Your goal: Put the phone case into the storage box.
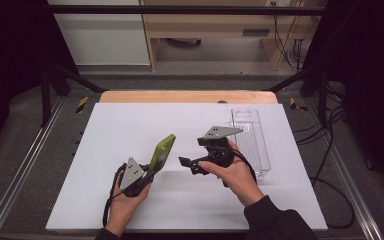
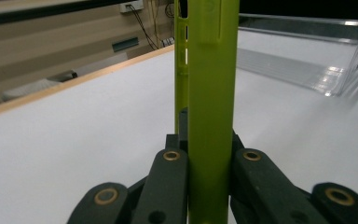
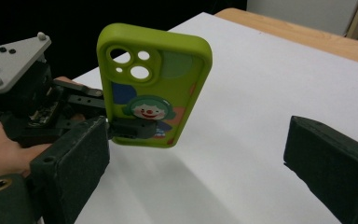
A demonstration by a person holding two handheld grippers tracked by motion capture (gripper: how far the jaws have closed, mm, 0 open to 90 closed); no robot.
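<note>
While the left gripper clamps the green phone case upright, the right gripper, just right, stands wide open near the clear tray.

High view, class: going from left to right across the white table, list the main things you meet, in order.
Left tool → green phone case held up in it → right tool → clear plastic tray lying flat on the white table.
</note>
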